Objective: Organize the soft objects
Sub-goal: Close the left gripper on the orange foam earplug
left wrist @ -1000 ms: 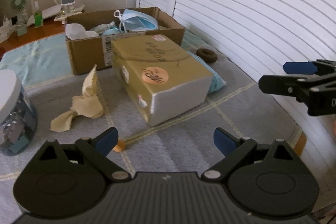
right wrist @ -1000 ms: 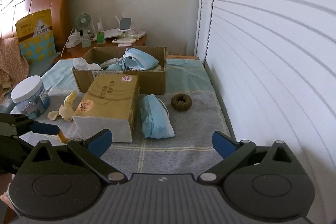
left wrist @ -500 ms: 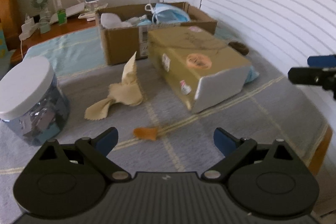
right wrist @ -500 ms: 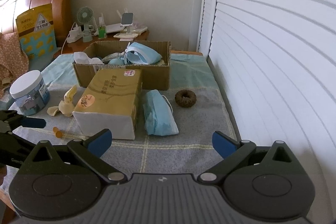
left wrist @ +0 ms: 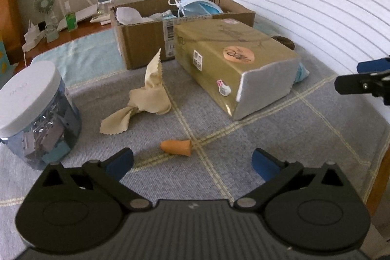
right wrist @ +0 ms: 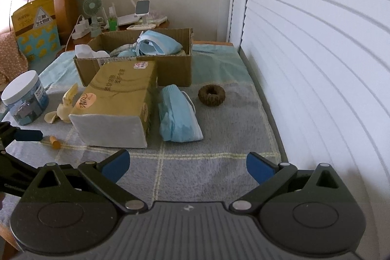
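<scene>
The left gripper (left wrist: pixel 192 162) has dropped toward the earplug (left wrist: pixel 176 148), fingers just opened wide, empty. The right gripper (right wrist: pixel 187 166) is apart, empty. Next: straddle the earplug, close.

Our left tongs (left wrist: pixel 192 162) have just been opening and now stand wide with nothing between them, hovering above the grey checked bed cover (left wrist: pixel 280 138) just short of a small orange cone-shaped piece (left wrist: pixel 176 147). Beyond it we see a crumpled cream cloth (left wrist: pixel 146 99), a white-lidded jar (left wrist: pixel 36 111) at the left and a gold tissue pack (left wrist: pixel 234 65) lying in front of a cardboard box (left wrist: pixel 146 40) holding blue masks (left wrist: pixel 197 7). The tip of our right tongs (left wrist: pixel 365 79) shows at the right edge.
</scene>
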Motion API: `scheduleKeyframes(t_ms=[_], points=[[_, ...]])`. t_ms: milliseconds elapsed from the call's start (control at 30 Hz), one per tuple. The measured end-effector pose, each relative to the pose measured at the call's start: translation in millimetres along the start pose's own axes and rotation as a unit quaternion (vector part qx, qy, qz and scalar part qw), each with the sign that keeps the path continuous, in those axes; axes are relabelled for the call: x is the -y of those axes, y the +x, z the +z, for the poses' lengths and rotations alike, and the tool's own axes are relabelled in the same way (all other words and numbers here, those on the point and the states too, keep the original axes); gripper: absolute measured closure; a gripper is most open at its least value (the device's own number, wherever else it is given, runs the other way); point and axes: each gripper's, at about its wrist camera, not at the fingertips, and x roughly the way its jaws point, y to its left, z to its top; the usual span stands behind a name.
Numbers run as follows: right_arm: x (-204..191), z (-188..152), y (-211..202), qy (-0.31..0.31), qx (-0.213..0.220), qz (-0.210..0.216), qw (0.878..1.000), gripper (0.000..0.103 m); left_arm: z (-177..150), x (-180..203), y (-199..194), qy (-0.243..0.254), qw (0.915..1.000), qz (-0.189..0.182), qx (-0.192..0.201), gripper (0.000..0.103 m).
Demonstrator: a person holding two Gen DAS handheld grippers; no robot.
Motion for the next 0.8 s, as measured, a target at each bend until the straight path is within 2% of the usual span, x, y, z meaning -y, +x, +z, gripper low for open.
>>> scheduleKeyframes(t_ms=[367,467,533,600,800], points=[[2,-2,10,0.003,-0.01,0.008,1.0,0.0,1,-3,1,0.008,0.9999,-0.007,0.002,0.0],[3,-2,12,0.004,-0.012,0.009,1.0,0.0,2,-4,0,0.003,1.0,-0.006,0.001,0.004],[4,-2,13,0.004,-0.012,0.008,1.0,0.0,2,-4,-3,0.004,1.0,-0.006,0.005,0.012],[4,-2,14,0.006,-0.013,0.009,1.0,0.0,2,-4,-6,0.006,0.9999,-0.005,0.01,0.028],[3,-2,17,0.002,-0.014,0.011,1.0,0.0,3,-9,-9,0.006,0.9998,-0.004,0.02,0.056]])
